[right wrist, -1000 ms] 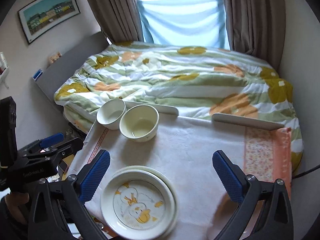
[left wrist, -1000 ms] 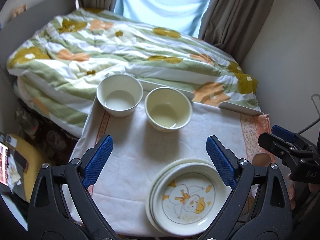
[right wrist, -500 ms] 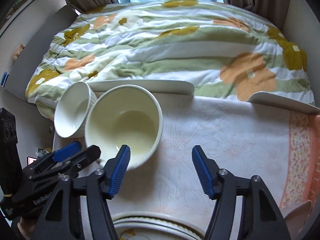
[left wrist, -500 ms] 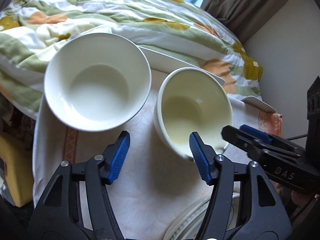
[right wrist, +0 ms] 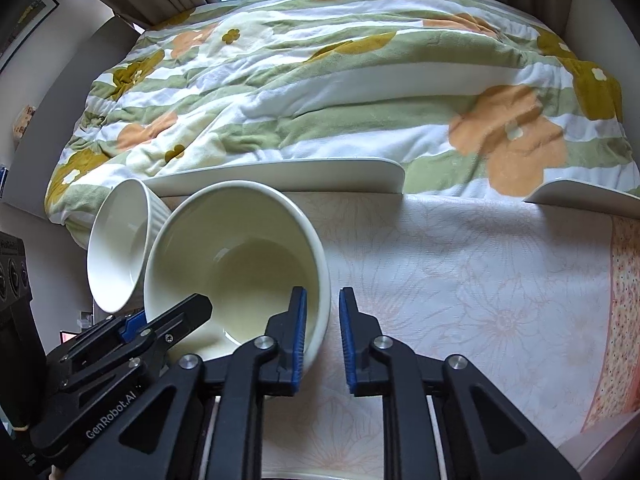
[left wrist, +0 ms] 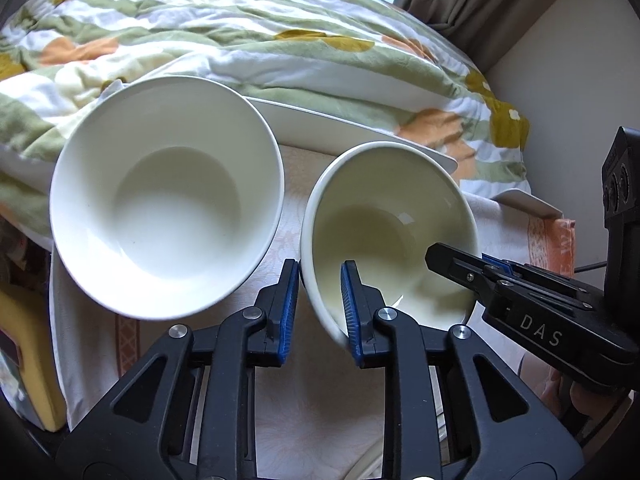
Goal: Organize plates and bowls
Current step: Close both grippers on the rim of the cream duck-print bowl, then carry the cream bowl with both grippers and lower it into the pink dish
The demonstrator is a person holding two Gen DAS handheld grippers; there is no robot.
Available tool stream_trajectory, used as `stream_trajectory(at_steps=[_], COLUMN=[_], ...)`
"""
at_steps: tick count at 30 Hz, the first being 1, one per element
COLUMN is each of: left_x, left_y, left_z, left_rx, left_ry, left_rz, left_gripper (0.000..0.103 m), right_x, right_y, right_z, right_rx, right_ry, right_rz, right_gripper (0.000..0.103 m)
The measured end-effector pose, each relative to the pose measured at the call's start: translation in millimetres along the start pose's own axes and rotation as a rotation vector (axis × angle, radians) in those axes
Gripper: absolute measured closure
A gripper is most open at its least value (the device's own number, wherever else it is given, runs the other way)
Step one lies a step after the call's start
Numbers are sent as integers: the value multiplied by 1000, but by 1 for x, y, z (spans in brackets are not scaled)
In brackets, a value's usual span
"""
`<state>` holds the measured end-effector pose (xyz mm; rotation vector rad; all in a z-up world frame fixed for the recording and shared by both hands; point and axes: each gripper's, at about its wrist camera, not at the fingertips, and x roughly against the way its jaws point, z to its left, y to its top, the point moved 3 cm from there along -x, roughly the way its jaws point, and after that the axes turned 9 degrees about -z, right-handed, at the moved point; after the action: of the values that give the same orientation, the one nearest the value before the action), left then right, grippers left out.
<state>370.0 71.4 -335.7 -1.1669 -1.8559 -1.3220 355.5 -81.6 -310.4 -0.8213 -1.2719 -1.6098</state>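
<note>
On the far left of the cloth sits the white bowl (left wrist: pixel 166 196), free of both tools and upright, its rim just beside the cream bowl (left wrist: pixel 390 236) without clearly touching it. From the right wrist view its outer wall looks ribbed (right wrist: pixel 120 240). I judge it is the one meant to receive the other, or to go inside it, so it is left alone for now.

Next comes my left gripper (left wrist: pixel 318 304), jaws narrowed around the near-left rim of the cream bowl: one blue pad outside the wall, one inside. There is a sliver of gap at the outer pad, so I judge the pinch is closing but not yet firm.

The cream bowl itself (right wrist: pixel 236 268) stands right of the white one, on the tablecloth (right wrist: pixel 460 280) near its far edge. I take it by two points because a single rim pinch would let a smooth, heavy bowl swing.

My right gripper (right wrist: pixel 322 328) straddles the near-right rim the same way, inner pad in the bowl, outer pad standing slightly off the wall; not yet clamped either.

Farther right the cloth is bare up to its orange border (right wrist: pixel 626 300). Behind everything, the flowered duvet (right wrist: pixel 340 92) crowds the table's far edge, so a lift should go straight up.
</note>
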Motion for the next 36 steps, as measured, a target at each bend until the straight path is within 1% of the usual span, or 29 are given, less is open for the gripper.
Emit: stream_trajectory(at_steps=[2,4,10,14,17,23,26,30,36], left_x=[0,1,8,22,36,72,88,103,106], left_y=[1,0,-2,-1,1,-7,-17,-41,-91], left_z=[-1,-2,-11,-23,-36,-86,-114,-163,-236], left_rx=[-10,-21,-56,-93,-128,-176,-186,-206,-219], left_ry=[4,11,16,12,1,-40,-66,-84,-122], left_rz=[2,2,-12,-29,-52,-96,-112,-122,-82], left_gripper=[84,84,84,84,84,84,84,85,85], right_x=[-1,-1,6,20,39,92,126,163,206], right_y=[0,-1,-2,-2,-4,-14,-23,-41,-82], right_z=[4,7,3,2,-2,-23,-44,-76,-142], right_rx=[10,30,24,17,13,4,-7,-29,-55], right_ry=[7,-8,4,8,10,-4,-1,0,-18], right_rz=[0,-4,-25,-53,-89,-167,-207,-238,-237], right_gripper=[88,88,88,88,88,88,88,88,88])
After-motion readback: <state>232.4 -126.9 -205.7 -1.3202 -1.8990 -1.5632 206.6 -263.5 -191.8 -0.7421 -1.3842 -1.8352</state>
